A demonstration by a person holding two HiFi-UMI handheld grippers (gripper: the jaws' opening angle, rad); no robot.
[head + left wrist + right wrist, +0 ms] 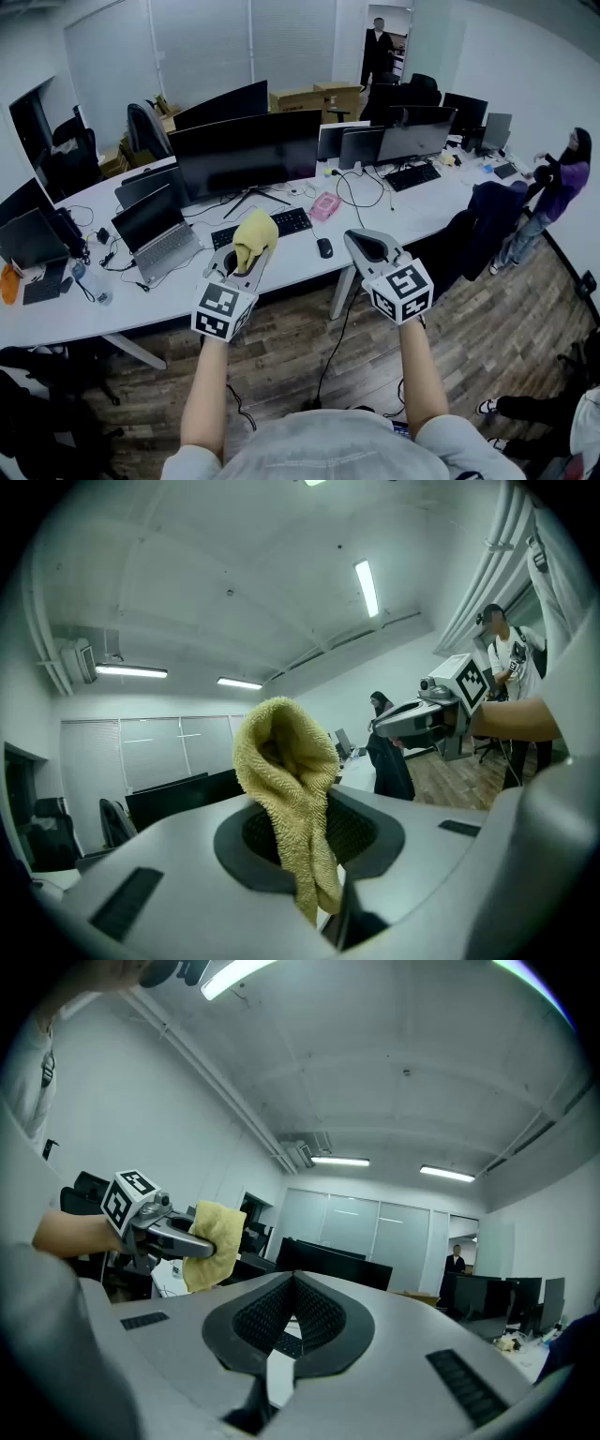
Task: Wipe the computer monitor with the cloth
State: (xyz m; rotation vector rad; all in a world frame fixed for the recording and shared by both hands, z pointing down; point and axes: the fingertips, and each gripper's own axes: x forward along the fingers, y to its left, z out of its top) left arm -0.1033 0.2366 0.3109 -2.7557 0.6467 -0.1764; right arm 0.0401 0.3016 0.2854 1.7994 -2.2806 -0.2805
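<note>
left gripper (251, 260): fingers pinch a nubby yellow cloth (254, 238), bunched upright | right gripper (362, 240): fingers closed, empty | flat black monitor (248, 150) on white surface (281, 264)

The cloth (254, 239) is yellow terry fabric with a rough, looped pile. The left gripper (246, 262) and right gripper (362, 242) have smooth matt grey plastic shells, with black ribbed pads on the jaws. The monitor (246, 150) screen looks dark and dull, the tabletop (281, 264) smooth and white, and the floor (487, 337) is of wood planks.
</note>
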